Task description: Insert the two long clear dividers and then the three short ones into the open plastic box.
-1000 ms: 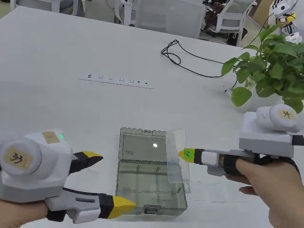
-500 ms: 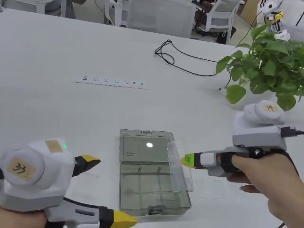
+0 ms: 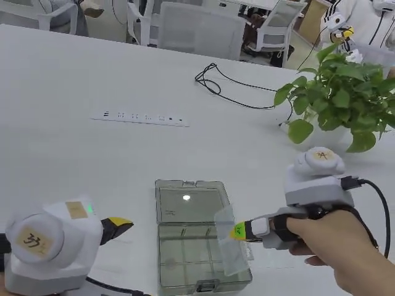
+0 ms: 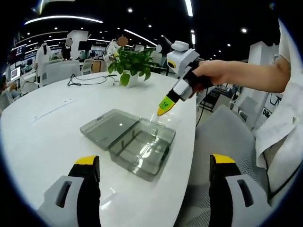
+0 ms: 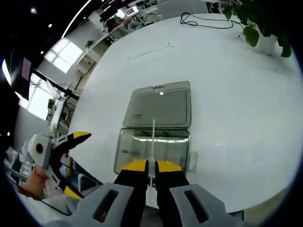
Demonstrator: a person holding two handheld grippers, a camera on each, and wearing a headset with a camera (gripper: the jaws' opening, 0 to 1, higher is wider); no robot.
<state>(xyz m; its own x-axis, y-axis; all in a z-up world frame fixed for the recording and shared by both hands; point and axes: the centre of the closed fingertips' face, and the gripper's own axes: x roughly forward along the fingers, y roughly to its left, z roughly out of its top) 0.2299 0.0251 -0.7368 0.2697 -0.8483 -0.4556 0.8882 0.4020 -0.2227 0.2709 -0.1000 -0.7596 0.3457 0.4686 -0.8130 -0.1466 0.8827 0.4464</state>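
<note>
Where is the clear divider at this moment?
In the head view, the clear divider is pinched in the right gripper and hangs tilted over the right half of the open plastic box, above its tray.

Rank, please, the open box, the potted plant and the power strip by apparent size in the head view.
Tied first: potted plant and open box, about alike, so unranked; the plant stands farther off.
Last: power strip, clearly smallest.
</note>
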